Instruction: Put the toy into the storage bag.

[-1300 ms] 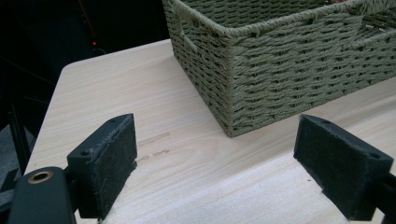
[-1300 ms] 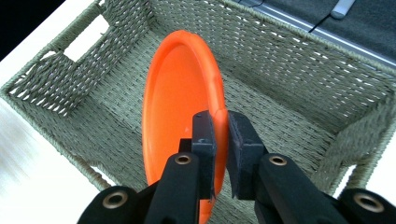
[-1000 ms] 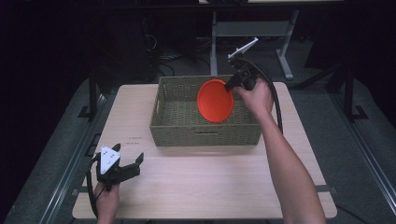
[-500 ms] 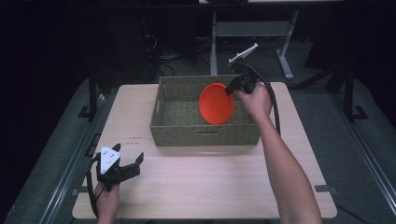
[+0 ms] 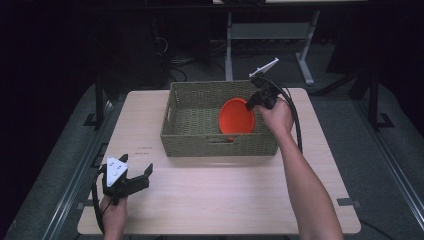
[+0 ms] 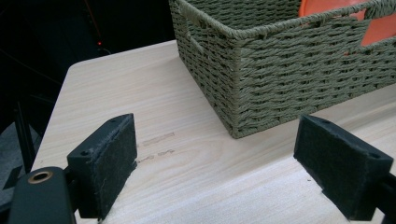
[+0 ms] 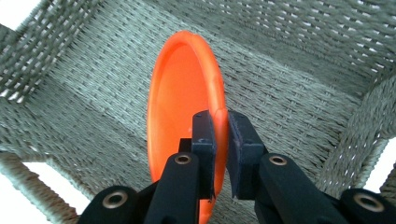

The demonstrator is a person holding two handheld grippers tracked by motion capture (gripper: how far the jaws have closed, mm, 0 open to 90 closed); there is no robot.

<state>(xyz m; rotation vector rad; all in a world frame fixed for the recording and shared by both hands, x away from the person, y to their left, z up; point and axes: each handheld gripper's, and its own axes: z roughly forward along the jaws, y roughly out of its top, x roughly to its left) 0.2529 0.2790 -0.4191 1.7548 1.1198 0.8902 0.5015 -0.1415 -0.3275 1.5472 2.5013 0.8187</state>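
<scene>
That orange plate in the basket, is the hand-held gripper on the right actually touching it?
Touching. In the right gripper view, the right hand-held gripper has both black jaws pressed against the orange plate's rim, one on each side, above the basket.

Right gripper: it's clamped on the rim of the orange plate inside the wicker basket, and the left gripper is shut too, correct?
Not quite. The right gripper does clamp the orange plate inside the wicker basket, but the left gripper is open; the left gripper view shows its jaws wide apart over the table.

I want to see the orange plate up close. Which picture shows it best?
The right gripper view: the orange plate fills the middle, its rim pinched between the fingers. The high view shows it smaller, standing in the basket. The left gripper view catches orange bits behind the basket wall.
</scene>
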